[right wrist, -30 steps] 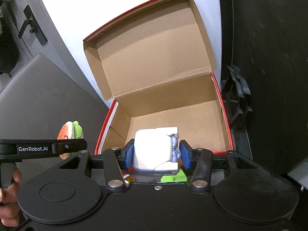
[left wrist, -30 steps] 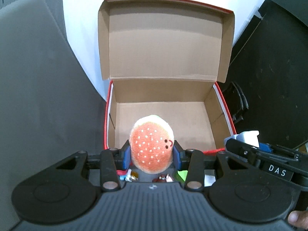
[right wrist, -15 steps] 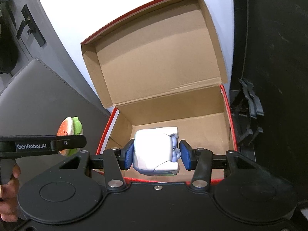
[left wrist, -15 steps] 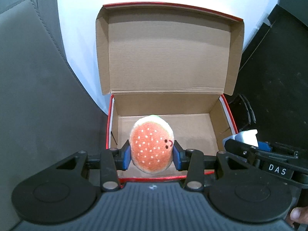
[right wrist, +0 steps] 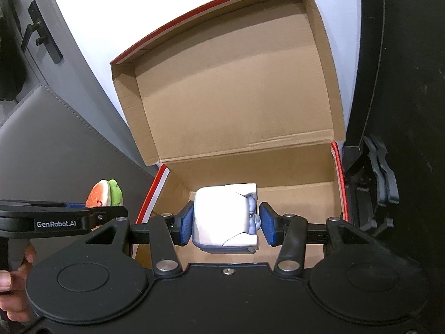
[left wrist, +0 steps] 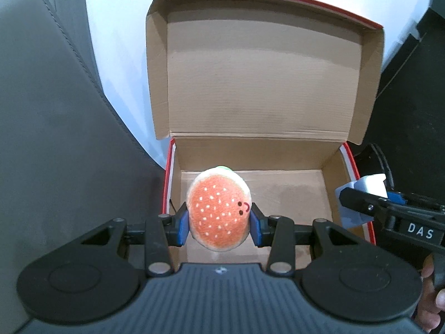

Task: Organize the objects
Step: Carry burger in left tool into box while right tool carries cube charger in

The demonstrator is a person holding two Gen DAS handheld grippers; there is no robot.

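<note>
both claws clamped: left claw (left wrist: 219,224) on burger plush (left wrist: 218,212), right claw (right wrist: 227,224) on half-hidden white toy (right wrist: 222,217)

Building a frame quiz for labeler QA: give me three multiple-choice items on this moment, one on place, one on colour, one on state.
1. Where is the burger plush?
A. On the box floor
B. Between the left gripper pads
C. On the lid

2. What colour trims the cardboard box rim?
A. Red
B. Green
C. Yellow

3. How does the right gripper stand?
A. Open and empty
B. Out of view
C. Shut on the white toy

Key: 1 B, blue pads press both sides of the plush. 2 A, red edging runs along the walls and lid. 3 C, the toy sits clamped over the open box.
</note>
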